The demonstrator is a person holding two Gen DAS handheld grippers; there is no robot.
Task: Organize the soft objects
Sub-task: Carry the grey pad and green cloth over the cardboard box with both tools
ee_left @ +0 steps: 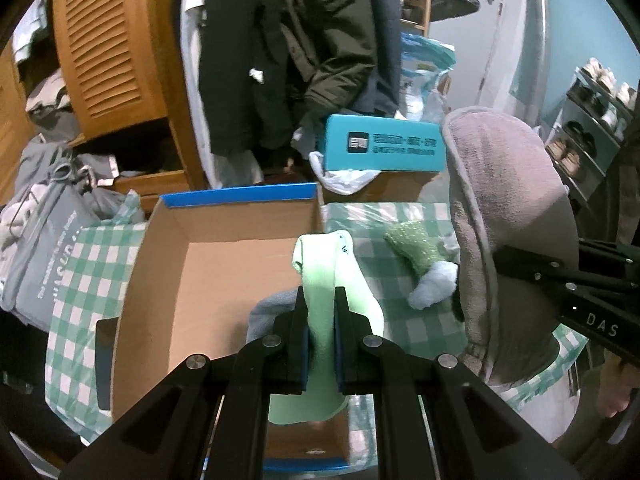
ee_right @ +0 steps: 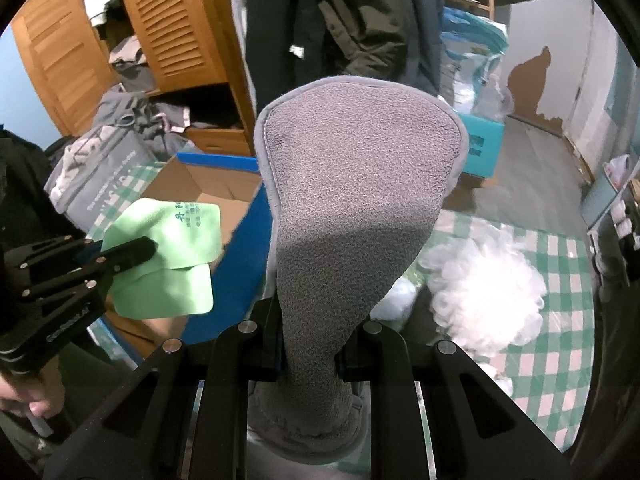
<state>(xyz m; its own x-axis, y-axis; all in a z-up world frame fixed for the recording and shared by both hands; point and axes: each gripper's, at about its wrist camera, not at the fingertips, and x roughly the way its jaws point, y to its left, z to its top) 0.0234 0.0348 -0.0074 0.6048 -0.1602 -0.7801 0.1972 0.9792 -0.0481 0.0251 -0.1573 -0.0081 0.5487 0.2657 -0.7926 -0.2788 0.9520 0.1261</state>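
Note:
My left gripper (ee_left: 321, 300) is shut on a light green cloth (ee_left: 332, 280) and holds it over the near right corner of an open cardboard box (ee_left: 224, 276) with blue edges. A grey-blue soft item (ee_left: 264, 312) lies in the box under the cloth. My right gripper (ee_right: 310, 344) is shut on a grey fleece cloth (ee_right: 352, 184), held up to the right of the box; it also shows in the left wrist view (ee_left: 504, 208). The green cloth (ee_right: 172, 252) and left gripper (ee_right: 120, 256) show at left in the right wrist view.
The box sits on a green-and-white checked tablecloth (ee_left: 400, 320). On it lie a green knobbly sock with a pale toe (ee_left: 420, 260) and a white fluffy heap (ee_right: 484, 280). A teal box (ee_left: 384, 144), hanging coats (ee_left: 312, 40), a wooden wardrobe (ee_left: 116, 48) and grey bags (ee_left: 48, 240) stand behind.

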